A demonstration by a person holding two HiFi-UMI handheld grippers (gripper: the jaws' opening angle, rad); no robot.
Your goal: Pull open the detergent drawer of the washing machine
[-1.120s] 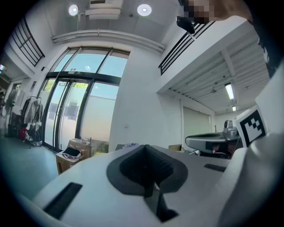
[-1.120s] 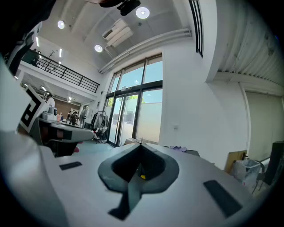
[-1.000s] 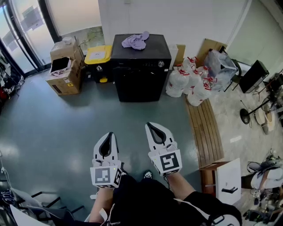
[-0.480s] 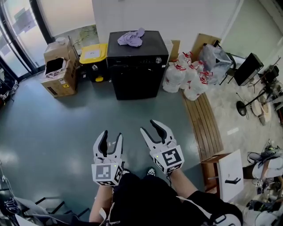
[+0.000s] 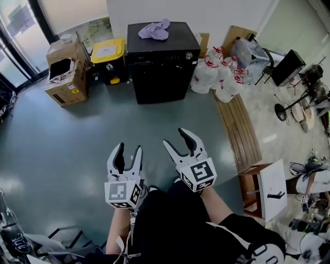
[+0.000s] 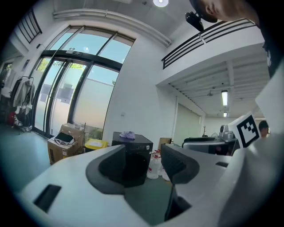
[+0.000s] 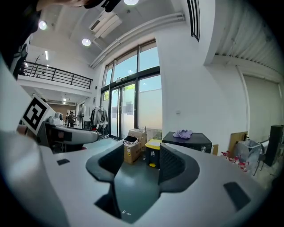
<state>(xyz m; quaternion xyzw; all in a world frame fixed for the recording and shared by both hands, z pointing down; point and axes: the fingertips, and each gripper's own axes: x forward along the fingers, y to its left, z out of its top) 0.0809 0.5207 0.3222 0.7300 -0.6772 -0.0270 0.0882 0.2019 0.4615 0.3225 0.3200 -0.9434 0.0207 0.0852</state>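
Ahead, washing machine [image 5: 160, 67] faces person; drawer unclear; left hand-held gripper [image 5: 129, 149], right hand-held gripper [image 5: 177, 138] just opening, empty.

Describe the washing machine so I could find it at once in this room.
Look to the white back wall. Against it stands a row of things: cardboard boxes, a yellow-lidded bin, then white bags. The washing machine is the black box between bin and bags, the only one with a purple cloth on top.
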